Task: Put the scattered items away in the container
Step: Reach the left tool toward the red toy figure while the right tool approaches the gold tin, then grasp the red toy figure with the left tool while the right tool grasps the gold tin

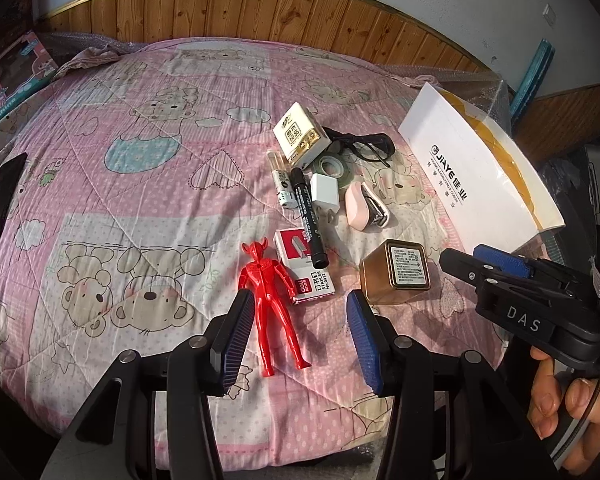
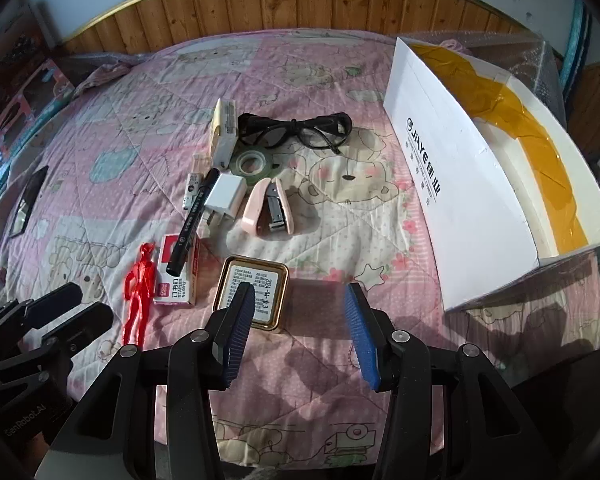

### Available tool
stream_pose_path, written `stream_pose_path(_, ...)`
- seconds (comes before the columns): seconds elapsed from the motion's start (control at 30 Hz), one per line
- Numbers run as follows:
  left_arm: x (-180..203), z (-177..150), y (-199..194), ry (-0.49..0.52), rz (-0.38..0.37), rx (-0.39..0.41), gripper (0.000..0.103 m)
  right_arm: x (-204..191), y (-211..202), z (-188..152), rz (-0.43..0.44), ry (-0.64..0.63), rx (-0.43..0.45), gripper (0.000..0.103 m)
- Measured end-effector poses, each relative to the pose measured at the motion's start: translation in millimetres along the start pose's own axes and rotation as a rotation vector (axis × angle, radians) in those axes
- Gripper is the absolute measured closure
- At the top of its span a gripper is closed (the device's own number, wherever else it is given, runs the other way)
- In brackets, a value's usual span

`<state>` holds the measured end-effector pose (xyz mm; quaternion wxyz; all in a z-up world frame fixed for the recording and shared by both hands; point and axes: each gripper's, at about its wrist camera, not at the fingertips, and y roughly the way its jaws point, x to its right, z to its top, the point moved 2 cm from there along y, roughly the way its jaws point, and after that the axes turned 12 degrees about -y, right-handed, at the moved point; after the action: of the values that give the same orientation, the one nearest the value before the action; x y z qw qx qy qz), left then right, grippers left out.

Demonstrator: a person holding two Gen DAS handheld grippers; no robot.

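Note:
A white cardboard box (image 1: 476,168) (image 2: 460,184) with yellow lining lies open at the right of the bed. Scattered beside it are a red toy figure (image 1: 270,300) (image 2: 138,296), a staples box (image 1: 306,268) (image 2: 180,276), a black marker (image 1: 308,216) (image 2: 192,216), a gold tin (image 1: 396,276) (image 2: 254,296), a pink stapler (image 1: 366,206) (image 2: 266,210), a white charger (image 1: 326,192) (image 2: 224,196), a tape roll (image 1: 332,166) (image 2: 254,162) and black glasses (image 2: 300,130). My left gripper (image 1: 300,320) is open over the figure's legs. My right gripper (image 2: 300,320) is open just right of the tin.
A pink bear-print quilt (image 1: 140,200) (image 2: 340,220) covers the bed, with a wooden headboard (image 1: 260,12) behind. A black phone (image 1: 0,200) lies at the left edge. A small cream box (image 1: 300,138) (image 2: 224,136) and a thin tube (image 1: 280,180) sit among the items.

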<state>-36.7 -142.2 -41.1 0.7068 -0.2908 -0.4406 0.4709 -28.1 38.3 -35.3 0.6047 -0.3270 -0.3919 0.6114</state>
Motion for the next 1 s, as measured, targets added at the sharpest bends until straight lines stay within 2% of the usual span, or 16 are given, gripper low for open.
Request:
stream_pose_path(0.2, -0.6, -2.8, 13.1, 0.003, -0.003, -0.026, 0.049, 4.9, 3.9, -3.8, -0.046, 0.049, -0.028, 0.053)
stream_pose_path(0.4, -1.0, -1.3, 18.9, -0.012, -0.059, -0.046, 0.049, 7.3, -1.9, -3.1, -0.1, 0.065, -0.024, 0.053)
stream_pose_path(0.47, -3.8, -1.6, 22.6, -0.015, -0.068, -0.049, 0.049, 3.9, 1.1, -2.8, -0.085, 0.068, -0.032, 0.053)
stream_pose_path(0.7, -32.2, -2.3, 27.2, -0.072, -0.081, -0.055, 0.049, -18.8, 22.5, -5.3, 0.053, 0.093, -0.067, 0.053)
stream_pose_path(0.87, -28.2, -5.6, 34.3, -0.047, -0.098, -0.072, 0.049, -19.2, 35.7, -1.9, 0.031, 0.098, -0.076, 0.053)
stream_pose_path(0.9, -27.6, -7.0, 39.1, -0.039, -0.085, -0.079, 0.049, -18.0, 38.3, -0.3, 0.034, 0.1, -0.074, 0.047)
stream_pose_path(0.97, -30.9, -8.9, 50.7, -0.041, -0.054, -0.098, 0.049, -17.3, 41.4, 3.3, 0.025, 0.099, -0.067, 0.044)
stream_pose_path(1.0, -33.4, -9.1, 56.1, -0.047, -0.047, -0.109, 0.052, -17.6, 42.6, 5.3, 0.021, 0.094, -0.063, 0.043)
